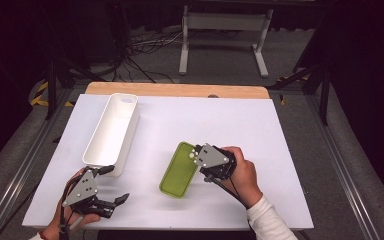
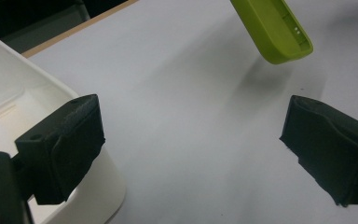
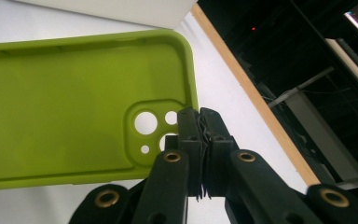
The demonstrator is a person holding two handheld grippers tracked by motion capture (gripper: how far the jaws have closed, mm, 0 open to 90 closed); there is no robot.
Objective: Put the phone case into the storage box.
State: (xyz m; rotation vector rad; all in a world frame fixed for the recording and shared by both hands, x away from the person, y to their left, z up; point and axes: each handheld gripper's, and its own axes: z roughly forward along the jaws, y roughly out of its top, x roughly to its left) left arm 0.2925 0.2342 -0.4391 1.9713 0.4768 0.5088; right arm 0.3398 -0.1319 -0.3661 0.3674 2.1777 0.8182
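Observation:
A lime-green phone case (image 1: 179, 170) lies hollow side up near the middle of the white table, its camera cut-out at the far end. My right gripper (image 1: 198, 154) is shut on the case's rim beside that cut-out; in the right gripper view the jaws (image 3: 199, 116) pinch the edge of the phone case (image 3: 74, 102). The left gripper view has the phone case (image 2: 272, 28) hanging a little above the table, with a shadow beneath it. My left gripper (image 1: 114, 184) stands open at the front left, nothing between its fingers (image 2: 191, 140), just by the near end of the bin.
A long white bin (image 1: 112, 132) stands empty at the left, running from the front towards the back; its near corner (image 2: 9, 102) is next to my left jaw. A wooden strip (image 1: 175, 90) edges the far side of the table. Metal stand legs (image 1: 225, 45) are on the floor beyond.

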